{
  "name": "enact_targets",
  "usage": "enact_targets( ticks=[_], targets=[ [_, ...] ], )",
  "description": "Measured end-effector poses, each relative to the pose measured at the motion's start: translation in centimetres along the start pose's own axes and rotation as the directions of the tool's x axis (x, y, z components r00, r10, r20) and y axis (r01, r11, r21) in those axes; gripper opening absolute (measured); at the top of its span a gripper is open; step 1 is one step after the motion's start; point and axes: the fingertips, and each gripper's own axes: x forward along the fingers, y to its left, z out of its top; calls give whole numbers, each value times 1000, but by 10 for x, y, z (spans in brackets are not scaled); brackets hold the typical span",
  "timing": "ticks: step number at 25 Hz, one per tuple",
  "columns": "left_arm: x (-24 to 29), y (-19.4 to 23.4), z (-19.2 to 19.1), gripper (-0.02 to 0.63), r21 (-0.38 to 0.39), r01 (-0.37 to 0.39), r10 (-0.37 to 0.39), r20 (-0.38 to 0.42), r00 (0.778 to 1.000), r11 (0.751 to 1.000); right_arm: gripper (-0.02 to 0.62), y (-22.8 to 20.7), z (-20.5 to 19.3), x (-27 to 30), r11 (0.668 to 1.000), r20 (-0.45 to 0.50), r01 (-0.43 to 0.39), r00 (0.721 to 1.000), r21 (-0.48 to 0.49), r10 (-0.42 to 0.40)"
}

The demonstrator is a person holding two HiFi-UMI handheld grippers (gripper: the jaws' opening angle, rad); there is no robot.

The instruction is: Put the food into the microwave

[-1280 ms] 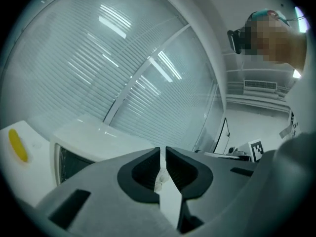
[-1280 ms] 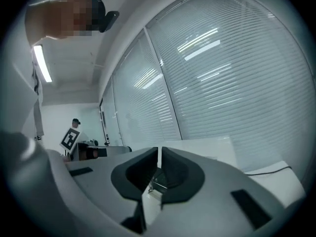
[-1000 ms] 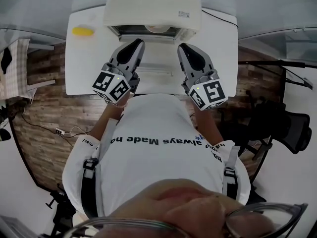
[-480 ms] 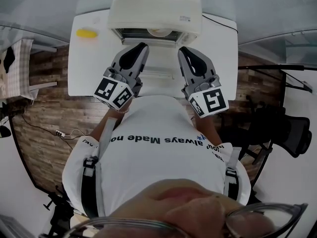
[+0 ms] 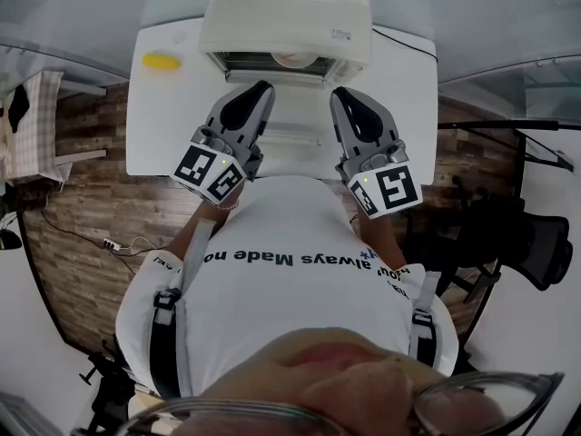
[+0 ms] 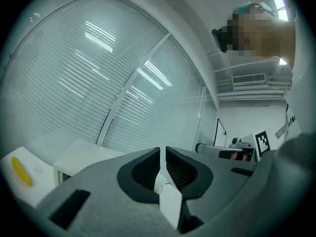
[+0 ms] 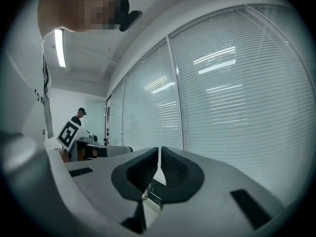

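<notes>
Jaws together and empty, the left tool (image 5: 260, 90) and right tool (image 5: 341, 94) hover over the worktop (image 5: 154, 125) before the microwave (image 5: 286, 12) at its far edge, a yellow item (image 5: 161, 60) at its far-left corner.

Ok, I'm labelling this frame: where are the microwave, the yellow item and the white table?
microwave (image 5: 283, 12), head view, middle of its top panel.
yellow item (image 5: 161, 60), head view, its middle.
white table (image 5: 408, 71), head view, bare right part.

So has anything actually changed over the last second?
Almost nothing. The left gripper and right gripper hover shut and empty before the microwave, perhaps drawn back a touch toward the person. Nothing was gripped or released. The yellow item on the table stayed put.
</notes>
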Motion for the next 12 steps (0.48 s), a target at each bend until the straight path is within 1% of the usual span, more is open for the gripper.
enact_targets(
  ticks=[12],
  targets=[
    [1,-2,-4,38,-14,7,-7,-3,1000,1000,21,5,0,-2,1000,-1,-10,1000,1,10]
  ],
)
